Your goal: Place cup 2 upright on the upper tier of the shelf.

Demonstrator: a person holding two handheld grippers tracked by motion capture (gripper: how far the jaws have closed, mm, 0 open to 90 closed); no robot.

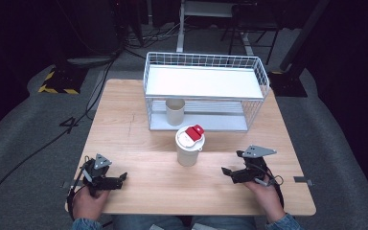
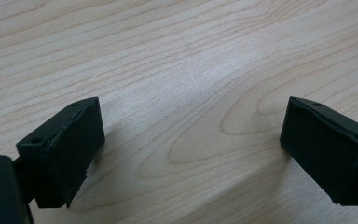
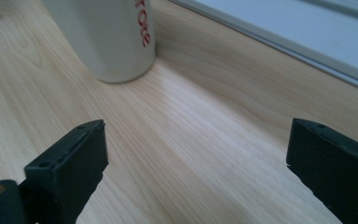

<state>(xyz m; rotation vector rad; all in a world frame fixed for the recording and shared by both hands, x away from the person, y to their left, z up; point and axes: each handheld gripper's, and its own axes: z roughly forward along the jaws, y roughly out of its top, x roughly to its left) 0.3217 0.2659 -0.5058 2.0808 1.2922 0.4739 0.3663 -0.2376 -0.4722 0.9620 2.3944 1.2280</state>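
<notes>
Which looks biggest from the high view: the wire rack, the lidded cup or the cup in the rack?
1. Wire rack
2. Lidded cup
3. Cup in the rack, only slightly smaller and farther off, so unsure.

Left gripper (image 1: 123, 178) held low over the table (image 1: 139, 191) near its front left corner, jaws spread wide, nothing between. Right gripper (image 1: 226, 171) held above the table's front right part, jaws likewise parted and empty, pointing inward.
</notes>
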